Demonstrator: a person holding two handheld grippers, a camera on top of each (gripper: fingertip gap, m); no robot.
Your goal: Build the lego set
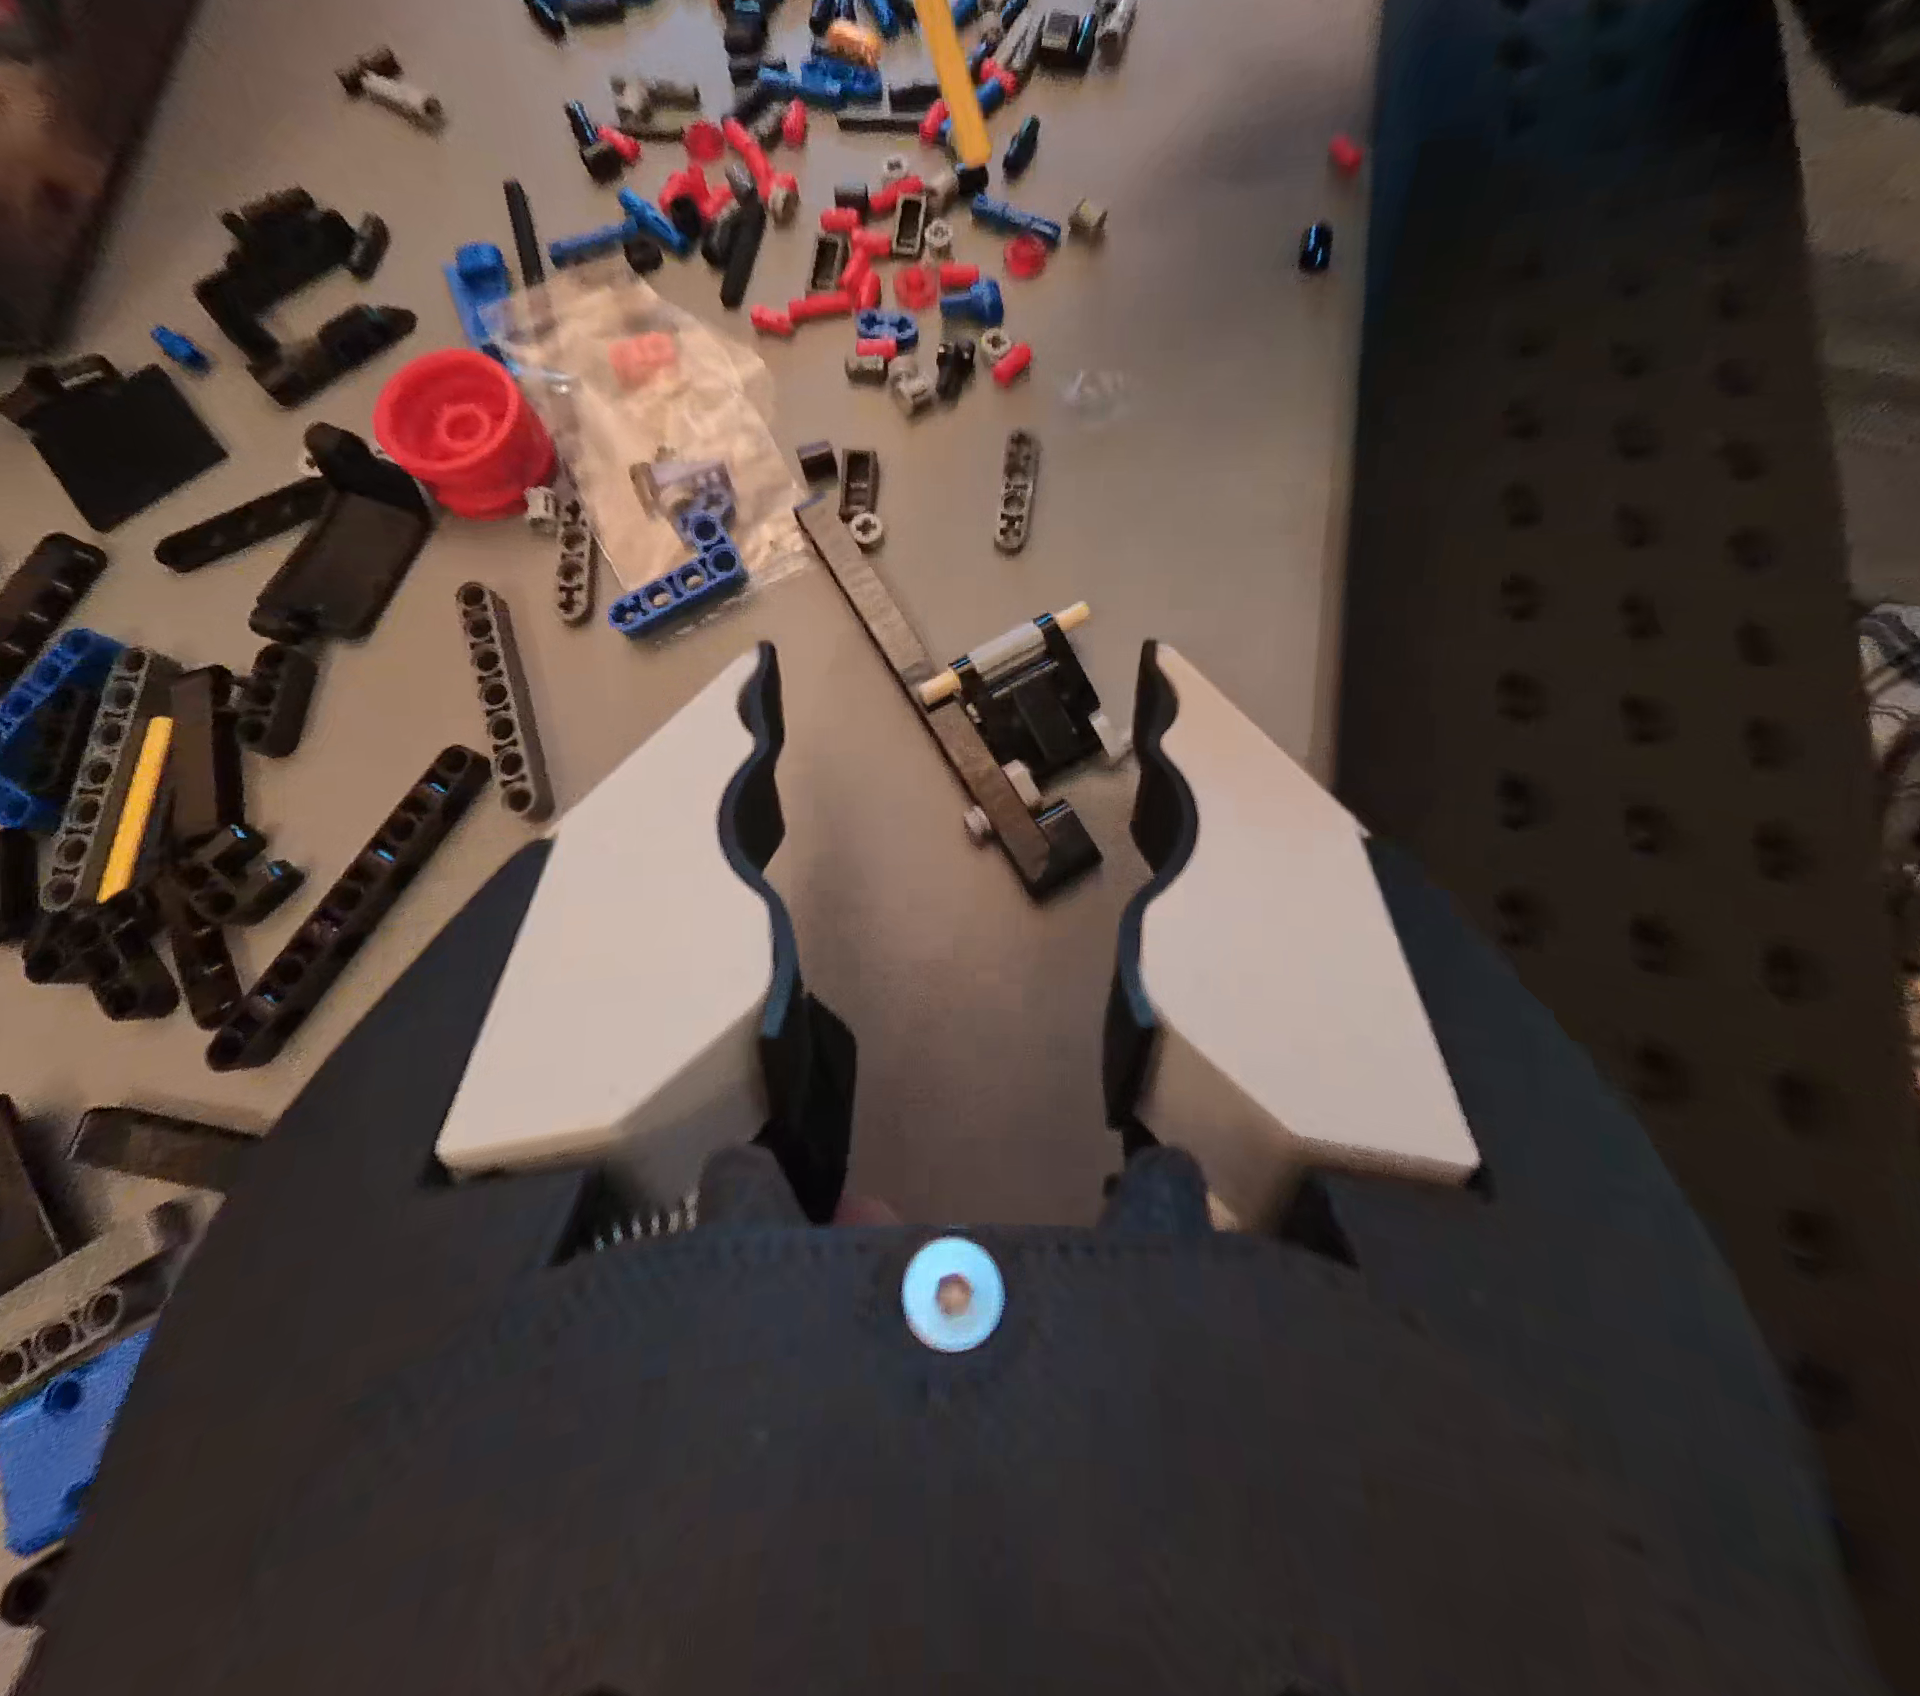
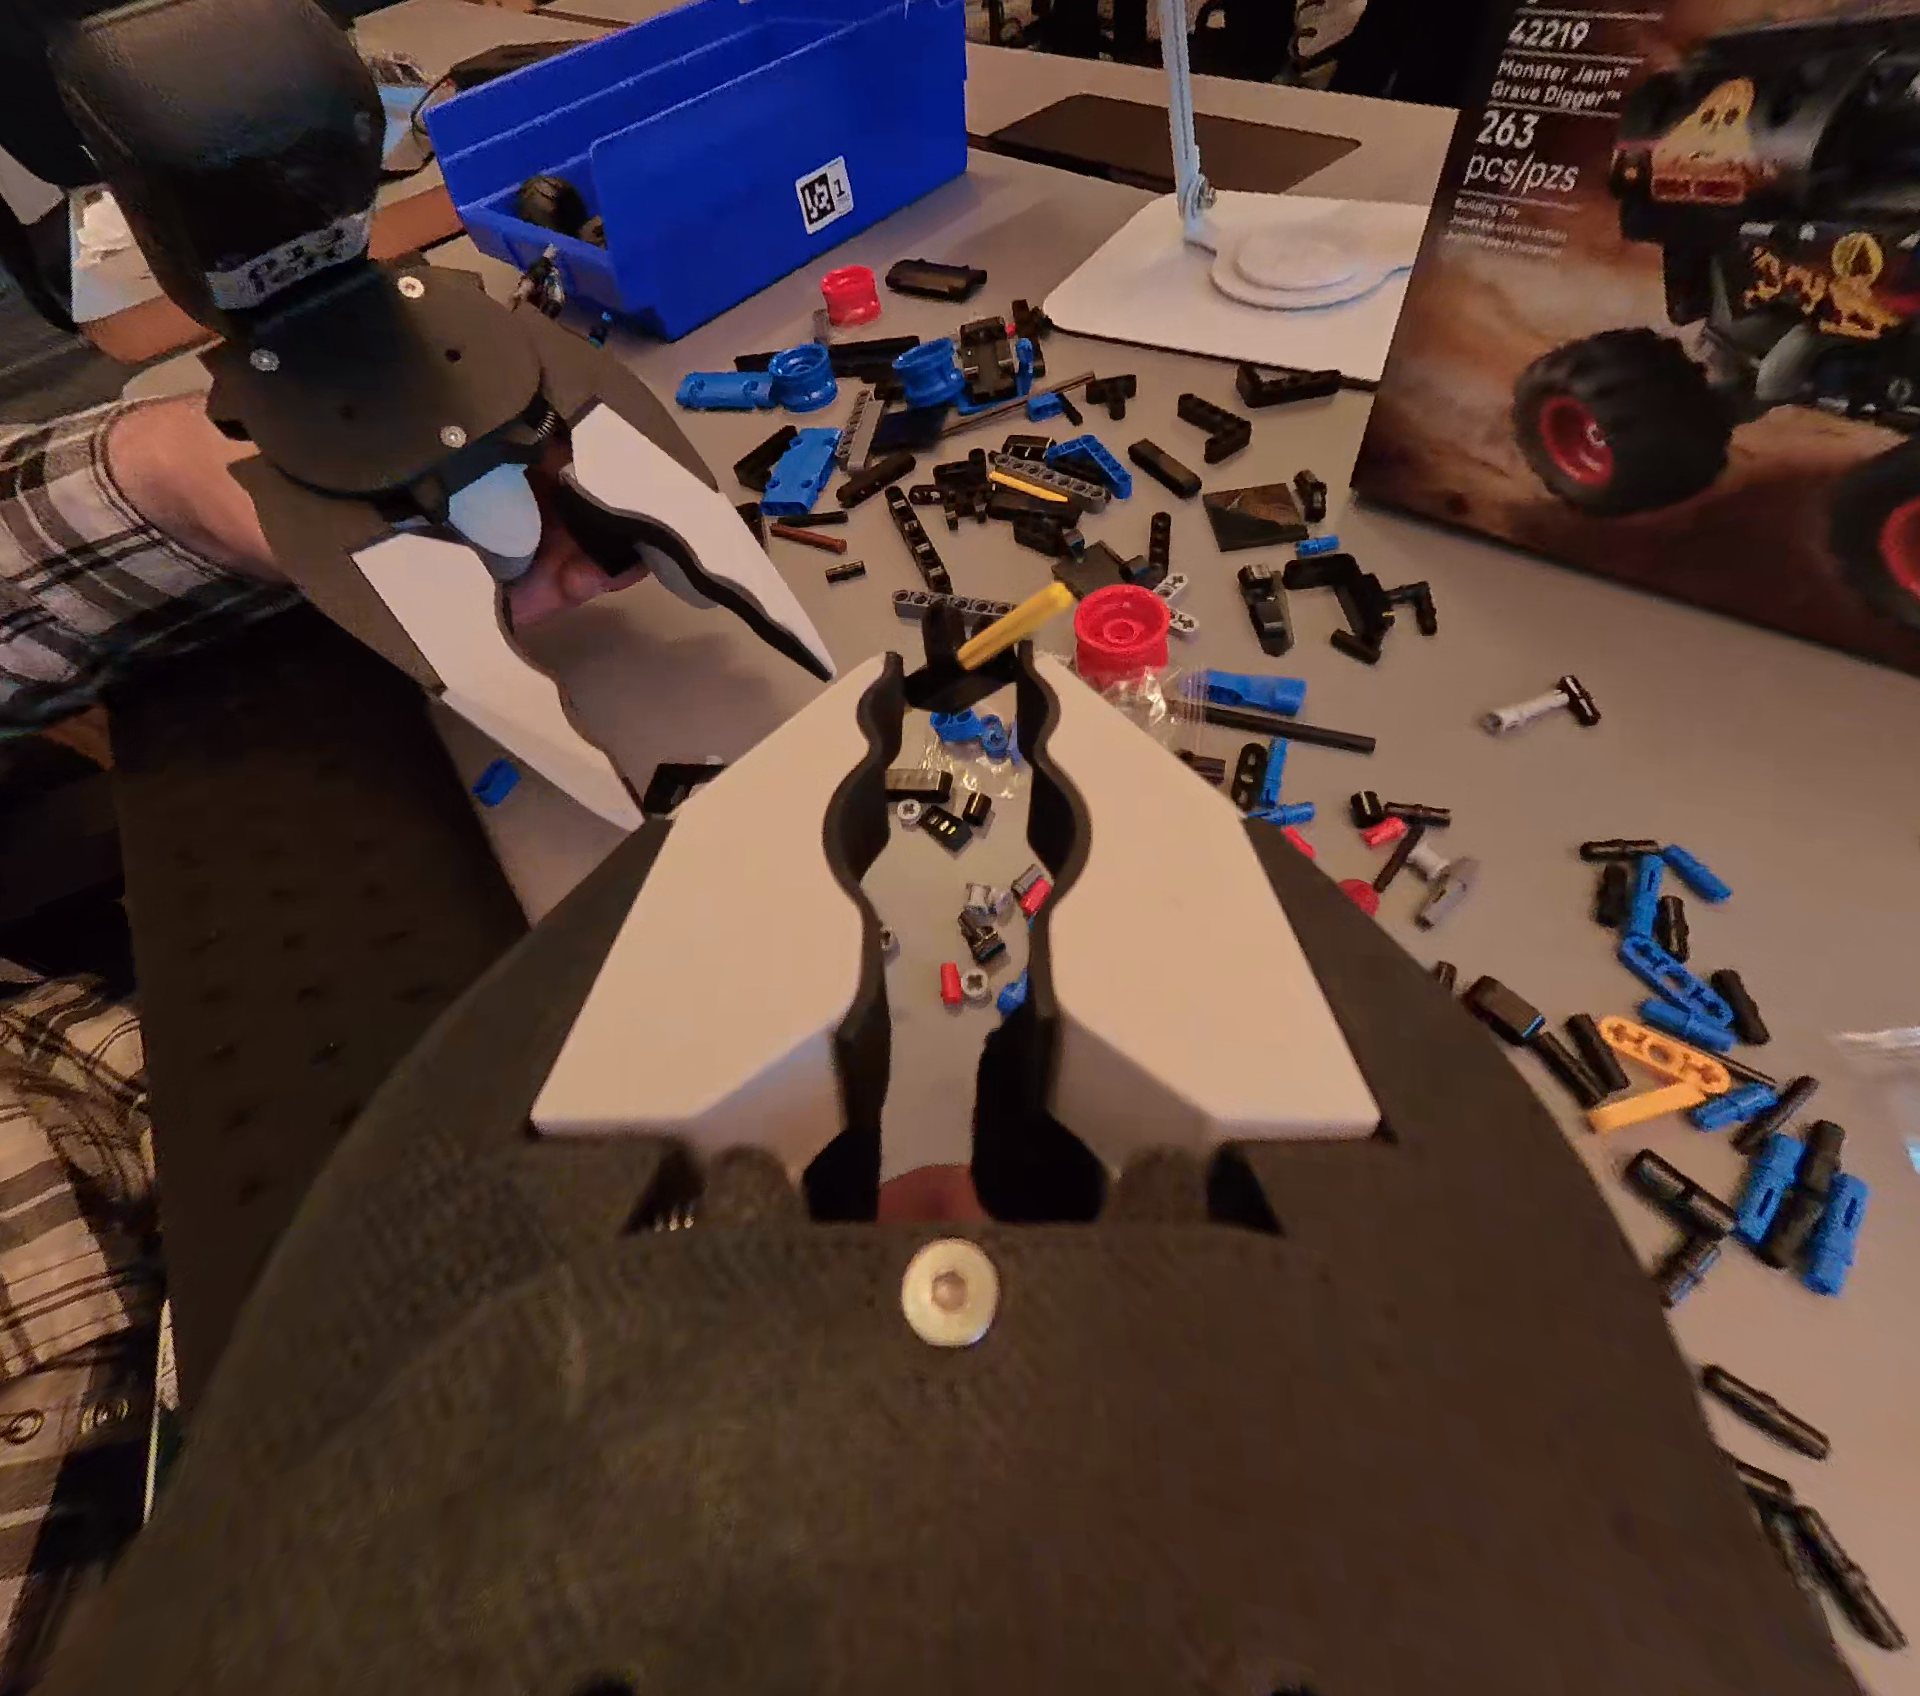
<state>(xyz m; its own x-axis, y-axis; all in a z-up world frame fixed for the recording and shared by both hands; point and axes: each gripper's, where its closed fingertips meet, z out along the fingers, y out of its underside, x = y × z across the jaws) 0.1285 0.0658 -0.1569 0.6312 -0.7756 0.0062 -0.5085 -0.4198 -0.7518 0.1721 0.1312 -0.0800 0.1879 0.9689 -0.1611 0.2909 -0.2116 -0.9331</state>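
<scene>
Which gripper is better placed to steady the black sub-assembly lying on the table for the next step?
Left. The left gripper is open and empty just before the black sub-assembly, while the right gripper is shut on a black piece carrying a yellow axle.

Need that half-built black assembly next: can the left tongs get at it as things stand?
Probably yes. The left tongs are open and empty, and the black assembly lies on the table just ahead with nothing covering it.

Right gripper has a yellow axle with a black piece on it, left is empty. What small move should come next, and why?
Probably bring the open left gripper down onto the small black sub-assembly with the cream pin lying on the grey table just ahead of its fingertips. The right gripper holds the long yellow axle in the air, so the assembly likely needs steadying first.
</scene>
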